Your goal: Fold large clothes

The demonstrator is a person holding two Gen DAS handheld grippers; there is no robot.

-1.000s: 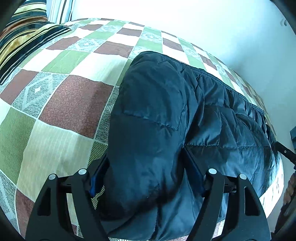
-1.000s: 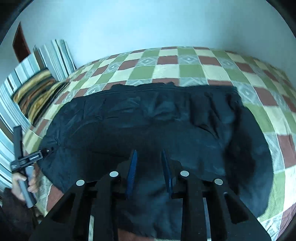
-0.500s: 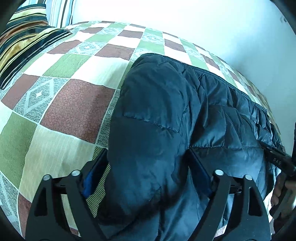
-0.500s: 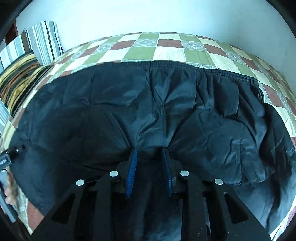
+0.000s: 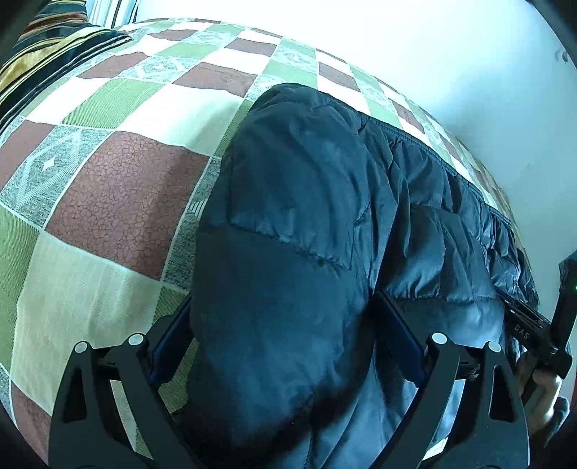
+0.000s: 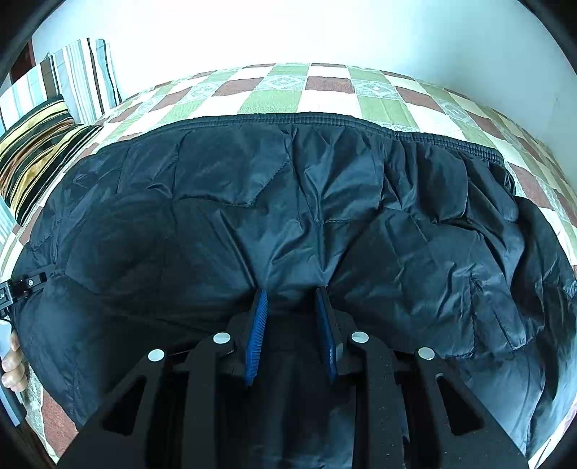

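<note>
A large dark blue quilted jacket (image 5: 310, 231) lies across the checkered bed. In the left wrist view my left gripper (image 5: 285, 324) has its jaws spread wide around a thick bulge of the jacket's left end, with fabric filling the gap. In the right wrist view my right gripper (image 6: 291, 310) is shut on a pinch of the jacket (image 6: 288, 202) at its near edge, and the cloth pulls into creases at the blue pads (image 6: 256, 332). The right gripper's body (image 5: 530, 332) shows at the far right of the left wrist view.
The bed cover (image 5: 108, 187) is a green, brown and cream check. Striped pillows (image 6: 39, 144) lie at the bed's left end. A white wall (image 6: 324, 32) runs behind the bed. The other handle and a hand (image 6: 10, 360) show at the left edge.
Both grippers moved forward over the bed with the jacket. The jacket now fills more of both views, and the right gripper has come closer to the left one.
</note>
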